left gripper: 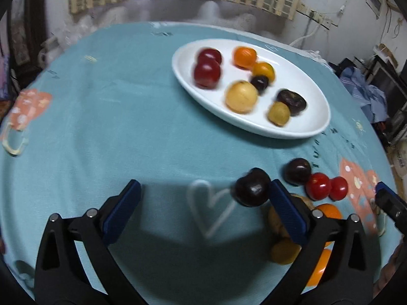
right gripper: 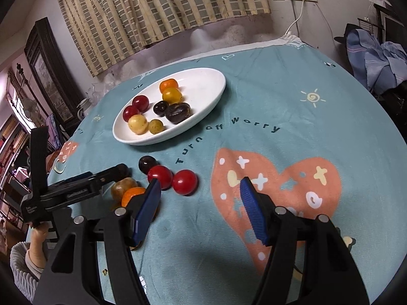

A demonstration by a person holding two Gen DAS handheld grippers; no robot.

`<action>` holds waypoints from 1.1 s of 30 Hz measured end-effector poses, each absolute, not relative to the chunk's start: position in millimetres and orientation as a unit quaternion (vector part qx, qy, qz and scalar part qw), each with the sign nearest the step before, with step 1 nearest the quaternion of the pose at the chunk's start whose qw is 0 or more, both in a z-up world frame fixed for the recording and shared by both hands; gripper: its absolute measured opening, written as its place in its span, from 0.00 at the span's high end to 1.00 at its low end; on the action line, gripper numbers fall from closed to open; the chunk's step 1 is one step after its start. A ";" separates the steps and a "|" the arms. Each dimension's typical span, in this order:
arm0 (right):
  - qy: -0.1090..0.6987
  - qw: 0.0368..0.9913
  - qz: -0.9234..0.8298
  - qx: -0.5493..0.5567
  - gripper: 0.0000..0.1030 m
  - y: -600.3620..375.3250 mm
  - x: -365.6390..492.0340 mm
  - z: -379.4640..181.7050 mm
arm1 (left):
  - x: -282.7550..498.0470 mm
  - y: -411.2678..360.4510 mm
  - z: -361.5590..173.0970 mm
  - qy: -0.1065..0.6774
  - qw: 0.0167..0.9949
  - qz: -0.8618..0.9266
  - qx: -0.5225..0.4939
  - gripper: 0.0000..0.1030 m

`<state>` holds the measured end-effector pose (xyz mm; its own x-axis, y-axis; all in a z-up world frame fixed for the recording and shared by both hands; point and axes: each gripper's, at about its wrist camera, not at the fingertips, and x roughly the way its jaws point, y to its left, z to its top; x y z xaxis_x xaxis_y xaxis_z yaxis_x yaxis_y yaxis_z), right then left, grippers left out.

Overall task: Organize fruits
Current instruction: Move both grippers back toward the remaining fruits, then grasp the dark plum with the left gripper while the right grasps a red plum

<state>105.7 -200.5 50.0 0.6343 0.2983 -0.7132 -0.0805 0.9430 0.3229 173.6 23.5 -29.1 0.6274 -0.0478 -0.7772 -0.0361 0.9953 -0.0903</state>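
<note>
While both ribbed blue tools gape apart, a glossy dark plum (left gripper: 251, 190) touches the left tool (left gripper: 203, 203).

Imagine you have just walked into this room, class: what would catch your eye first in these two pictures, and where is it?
First, the white oval plate toward the far side of the teal tablecloth, holding red, orange, yellow and dark fruits. Next, the loose cluster nearer the camera, with two red cherry tomatoes side by side. Then the dark plum against the inner face of the open left tool's right finger, while the open right tool holds nothing.

White plate (right gripper: 213, 94), teal tablecloth (right gripper: 318, 71)
</note>
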 end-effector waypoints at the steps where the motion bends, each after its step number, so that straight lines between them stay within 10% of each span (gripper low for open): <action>1: 0.414 0.895 0.105 0.133 0.37 -201.3 105.6 50.2 | 167.0 28.8 -26.0 0.420 0.907 0.015 -0.031 0.02; 19: 0.411 0.895 0.109 0.131 0.37 -200.3 105.9 52.1 | 165.2 36.6 -32.8 0.394 0.919 -0.014 -0.006 0.04; 28: 0.415 0.894 0.109 0.128 0.37 -199.1 107.3 50.0 | 165.8 22.5 -41.5 0.412 0.909 -0.070 -0.008 0.58; 33: 0.415 0.895 0.113 0.116 0.37 -195.6 108.0 47.6 | 167.8 20.5 -44.8 0.420 0.905 -0.070 -0.009 0.65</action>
